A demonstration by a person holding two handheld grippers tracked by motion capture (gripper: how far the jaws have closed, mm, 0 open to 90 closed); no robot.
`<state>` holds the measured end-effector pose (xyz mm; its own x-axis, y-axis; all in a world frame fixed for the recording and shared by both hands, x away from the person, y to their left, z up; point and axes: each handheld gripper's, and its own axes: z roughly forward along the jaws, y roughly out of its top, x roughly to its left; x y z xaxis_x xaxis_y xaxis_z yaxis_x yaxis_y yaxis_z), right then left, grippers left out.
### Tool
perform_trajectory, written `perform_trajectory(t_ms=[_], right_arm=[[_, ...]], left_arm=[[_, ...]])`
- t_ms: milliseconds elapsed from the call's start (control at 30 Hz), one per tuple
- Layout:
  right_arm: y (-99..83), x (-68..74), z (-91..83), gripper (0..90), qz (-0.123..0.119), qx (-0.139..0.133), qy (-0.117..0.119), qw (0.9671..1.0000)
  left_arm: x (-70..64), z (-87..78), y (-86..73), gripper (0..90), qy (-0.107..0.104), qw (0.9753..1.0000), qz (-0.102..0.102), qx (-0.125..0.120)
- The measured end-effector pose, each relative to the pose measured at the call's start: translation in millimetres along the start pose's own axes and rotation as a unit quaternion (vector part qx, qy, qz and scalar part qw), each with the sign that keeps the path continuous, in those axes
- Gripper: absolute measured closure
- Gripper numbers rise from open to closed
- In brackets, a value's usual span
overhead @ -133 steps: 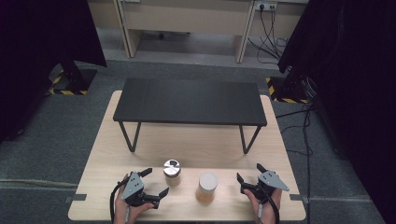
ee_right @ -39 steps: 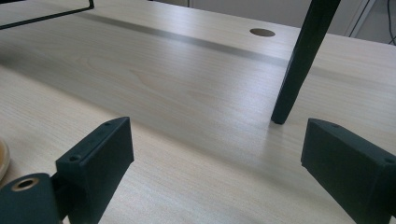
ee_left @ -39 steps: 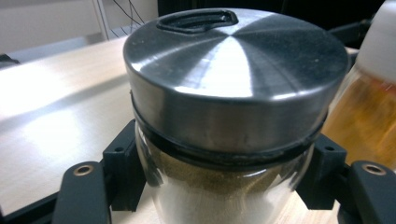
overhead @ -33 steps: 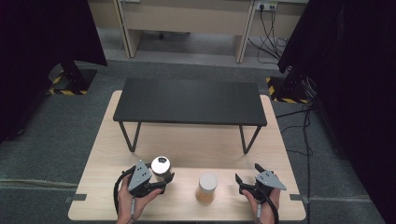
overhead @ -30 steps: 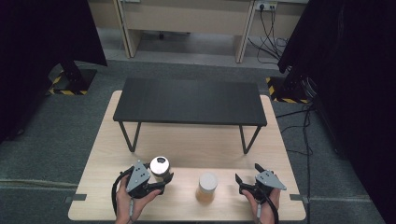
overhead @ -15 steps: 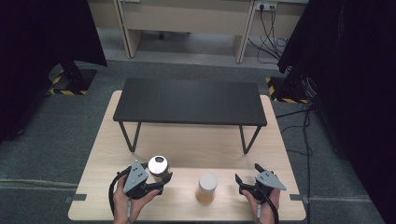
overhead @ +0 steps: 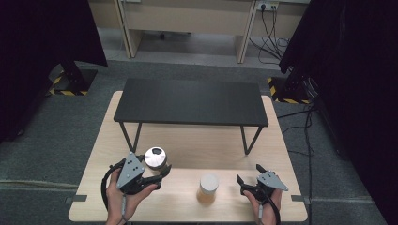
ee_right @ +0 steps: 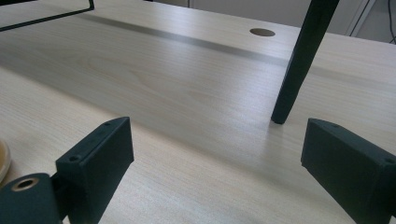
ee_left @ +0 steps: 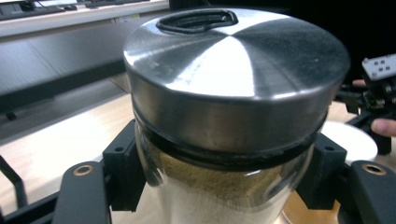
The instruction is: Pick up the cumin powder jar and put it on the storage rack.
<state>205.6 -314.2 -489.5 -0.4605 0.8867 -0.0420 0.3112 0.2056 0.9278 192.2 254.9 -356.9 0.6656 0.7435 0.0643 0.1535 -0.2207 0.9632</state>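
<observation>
Here, the left gripper (overhead: 157, 174) clamps a clear glass jar with a brushed steel lid (overhead: 155, 158). The right gripper (overhead: 249, 180) rests spread on the pale wooden table (overhead: 197, 145).

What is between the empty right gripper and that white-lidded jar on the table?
Nothing visible. Bare table lies between the open right gripper and the white-lidded jar. The left gripper holds the steel-lidded jar off to the side.

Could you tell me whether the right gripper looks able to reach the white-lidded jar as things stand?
Probably yes: the right gripper is open, and only bare table lies between it and the white-lidded jar.
</observation>
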Motion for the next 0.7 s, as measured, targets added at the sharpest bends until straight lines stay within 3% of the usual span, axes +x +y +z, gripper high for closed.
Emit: perform_trajectory(t_ms=[333, 700], right_arm=[[0.0, 0.2, -0.1, 9.5, -0.002, 0.000, 0.000, 1.0000], [0.0, 0.6, -0.2, 9.5, -0.003, 0.000, -0.001, 1.0000]], left_arm=[[6.2, -6.0, 16.3, 30.5, 0.014, 0.9999, -0.004, -0.005], [24.4, -8.7, 31.4, 30.5, 0.028, 0.9995, -0.011, -0.013]])
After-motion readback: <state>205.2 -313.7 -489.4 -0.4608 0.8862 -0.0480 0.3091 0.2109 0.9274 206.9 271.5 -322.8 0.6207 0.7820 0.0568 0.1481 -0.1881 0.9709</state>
